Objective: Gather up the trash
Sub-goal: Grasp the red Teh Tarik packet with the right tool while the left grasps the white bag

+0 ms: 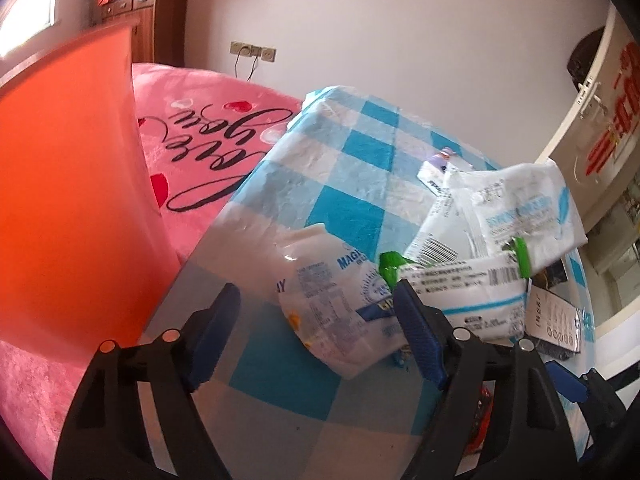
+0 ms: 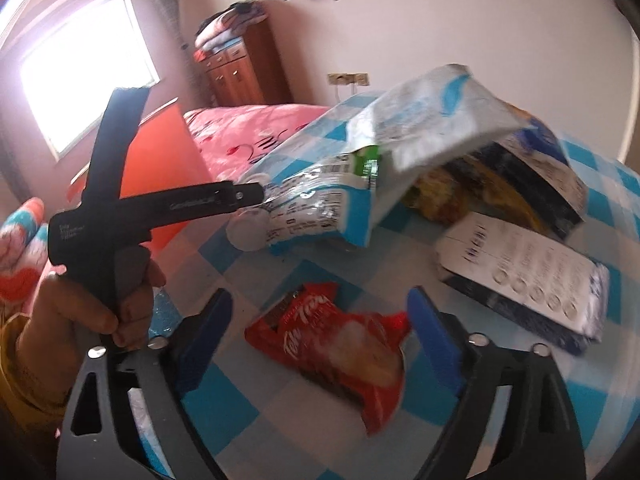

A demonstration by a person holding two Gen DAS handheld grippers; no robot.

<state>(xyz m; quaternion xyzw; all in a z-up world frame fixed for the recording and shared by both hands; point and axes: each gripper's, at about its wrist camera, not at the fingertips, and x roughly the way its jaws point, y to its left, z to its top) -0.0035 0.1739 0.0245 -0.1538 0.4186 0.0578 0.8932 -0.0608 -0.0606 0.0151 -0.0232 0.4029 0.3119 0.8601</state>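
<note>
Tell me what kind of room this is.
Most likely a bedroom at home: a bed with a pink blanket, a wooden cabinet piled with folded bedding, and a table in a blue checked cloth.

We read "Tim Tam" in white on the crumpled red foil wrapper (image 2: pixel 340 344) lying between the right tool's blue pads. Ahead of the left tool, the white plastic pouch (image 1: pixel 340 304) shows "MAG" in blue capitals. Left of it, black script on the pink plush blanket (image 1: pixel 224 152) ends in "you".
</note>
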